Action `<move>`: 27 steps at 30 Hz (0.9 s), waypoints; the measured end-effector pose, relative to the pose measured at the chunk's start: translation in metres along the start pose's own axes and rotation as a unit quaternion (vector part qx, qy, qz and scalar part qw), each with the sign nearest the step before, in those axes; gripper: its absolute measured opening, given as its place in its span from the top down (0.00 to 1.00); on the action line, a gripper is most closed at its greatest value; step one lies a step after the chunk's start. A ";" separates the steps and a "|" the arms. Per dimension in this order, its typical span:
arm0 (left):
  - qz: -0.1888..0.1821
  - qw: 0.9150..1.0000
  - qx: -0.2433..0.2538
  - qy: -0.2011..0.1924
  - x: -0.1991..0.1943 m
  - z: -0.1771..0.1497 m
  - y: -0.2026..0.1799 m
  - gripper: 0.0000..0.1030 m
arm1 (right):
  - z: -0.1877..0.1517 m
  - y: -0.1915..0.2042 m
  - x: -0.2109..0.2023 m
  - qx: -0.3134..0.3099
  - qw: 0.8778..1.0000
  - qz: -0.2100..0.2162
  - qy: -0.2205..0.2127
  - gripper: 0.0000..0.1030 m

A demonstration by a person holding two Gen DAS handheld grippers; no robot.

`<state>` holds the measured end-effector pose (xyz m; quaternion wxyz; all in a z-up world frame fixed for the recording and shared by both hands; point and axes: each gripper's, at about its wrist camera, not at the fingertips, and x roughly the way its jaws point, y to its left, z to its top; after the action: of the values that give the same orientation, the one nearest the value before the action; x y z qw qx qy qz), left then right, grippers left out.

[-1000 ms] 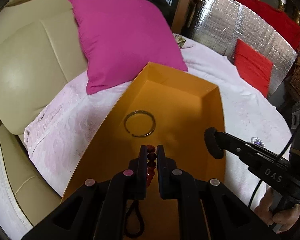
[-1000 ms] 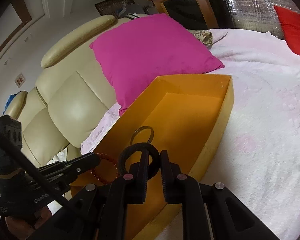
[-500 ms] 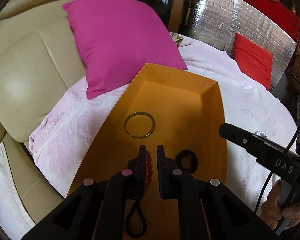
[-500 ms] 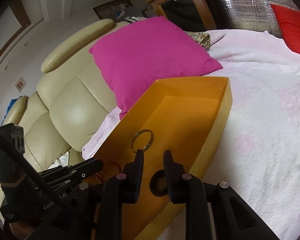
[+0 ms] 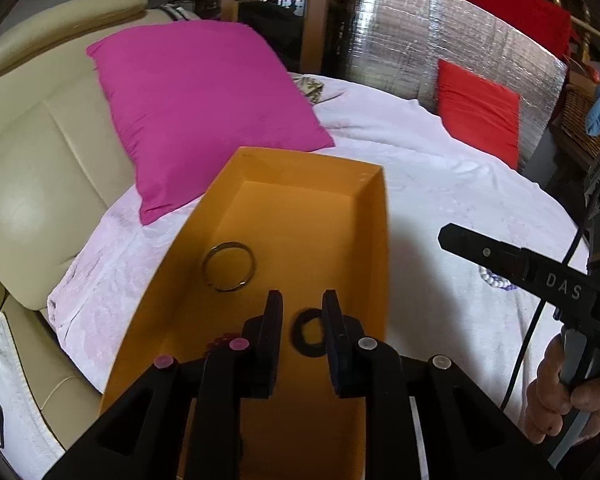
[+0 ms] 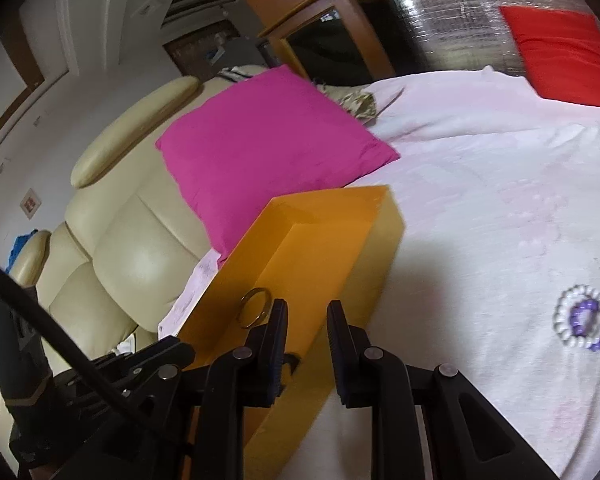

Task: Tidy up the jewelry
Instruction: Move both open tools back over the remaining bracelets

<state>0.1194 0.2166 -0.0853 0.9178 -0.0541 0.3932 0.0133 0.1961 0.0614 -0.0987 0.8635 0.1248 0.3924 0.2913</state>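
Hovering over the orange box on the pink bedspread, your left tool and right tool both gape empty.

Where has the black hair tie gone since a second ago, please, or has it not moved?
Yes: the black hair tie has dropped from the right hand-held gripper onto the orange box floor, right of the metal bangle.

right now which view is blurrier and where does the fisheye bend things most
Right wrist view: more motion blur, smearing the orange box edges and the white-and-purple bead bracelets. Left wrist view: sharper at the centre, the metal bangle crisp, with mild smear along the box's right wall. Both views: straight lines bow toward the dark circular rim, as the cream sofa shows.
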 end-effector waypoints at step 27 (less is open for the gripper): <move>-0.083 0.989 0.124 0.002 -0.022 -0.011 -0.170 0.68 | 0.015 -0.153 -0.160 0.119 0.985 -0.097 -0.077 0.78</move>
<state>0.1077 0.0467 -0.0616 0.9145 0.0281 0.3877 -0.1119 0.1858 -0.1569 -0.0604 0.8942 0.2103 0.3668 0.1468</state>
